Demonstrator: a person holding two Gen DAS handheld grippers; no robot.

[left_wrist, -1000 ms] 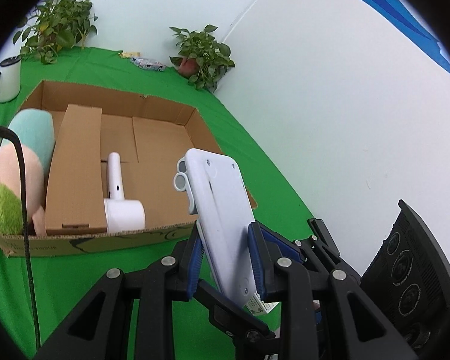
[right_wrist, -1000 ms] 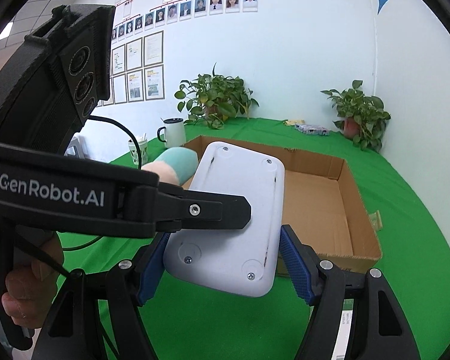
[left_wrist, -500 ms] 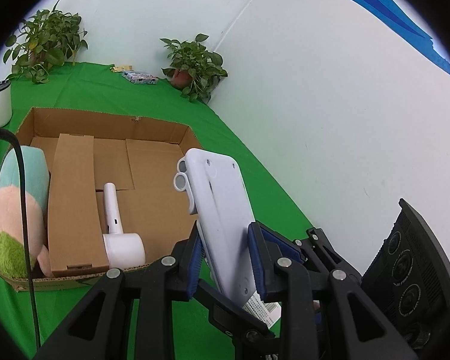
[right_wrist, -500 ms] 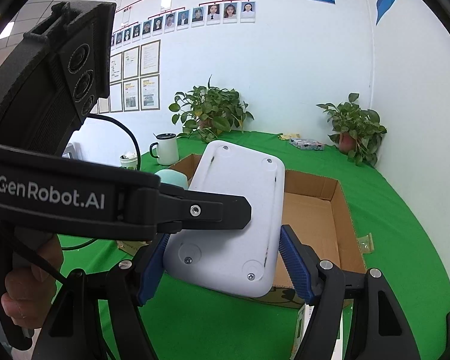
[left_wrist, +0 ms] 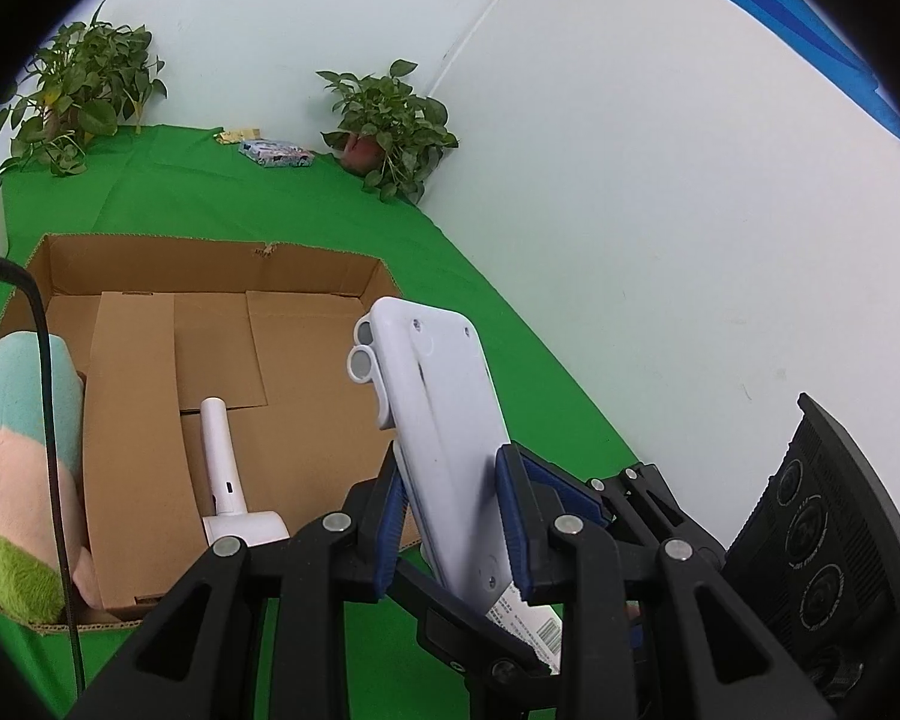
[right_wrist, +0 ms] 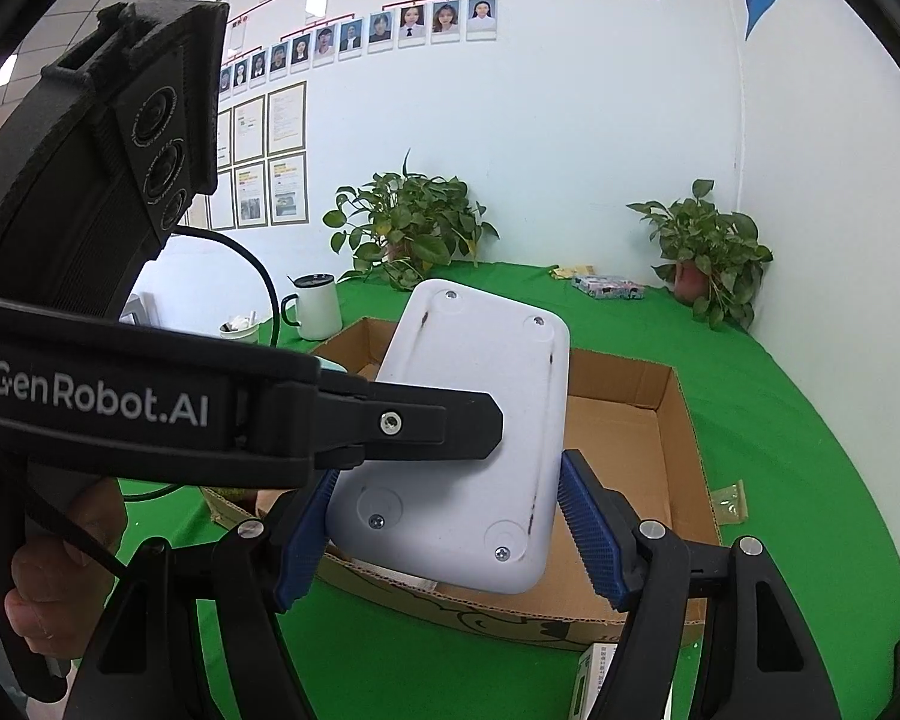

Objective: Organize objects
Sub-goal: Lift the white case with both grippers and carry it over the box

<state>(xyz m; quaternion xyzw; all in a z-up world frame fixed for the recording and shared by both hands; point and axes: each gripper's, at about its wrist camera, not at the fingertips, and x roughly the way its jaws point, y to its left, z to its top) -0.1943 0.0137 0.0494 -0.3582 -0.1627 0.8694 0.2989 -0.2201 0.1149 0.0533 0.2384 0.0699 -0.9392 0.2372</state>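
My left gripper (left_wrist: 450, 516) is shut on a flat white plastic device (left_wrist: 438, 420), held on edge above the near side of an open cardboard box (left_wrist: 210, 264). In the right wrist view the same device (right_wrist: 468, 444) shows its screwed underside between the fingers of my right gripper (right_wrist: 450, 531), which stand open with a gap at the right pad. The left gripper's body crosses that view at the left. Inside the box lie a white handheld appliance (left_wrist: 228, 480), a cardboard divider (left_wrist: 132, 450) and a pastel plush toy (left_wrist: 18, 468).
The box (right_wrist: 642, 420) sits on a green cloth table (left_wrist: 210, 192). Potted plants (left_wrist: 390, 126) (right_wrist: 408, 228) stand at the back by the white wall. A white mug (right_wrist: 315, 306), a snack packet (left_wrist: 276, 154) and a small carton (right_wrist: 594, 678) lie around the box.
Both grippers have risen with the white device; the box has dropped lower in both views and its inside shows more from above.
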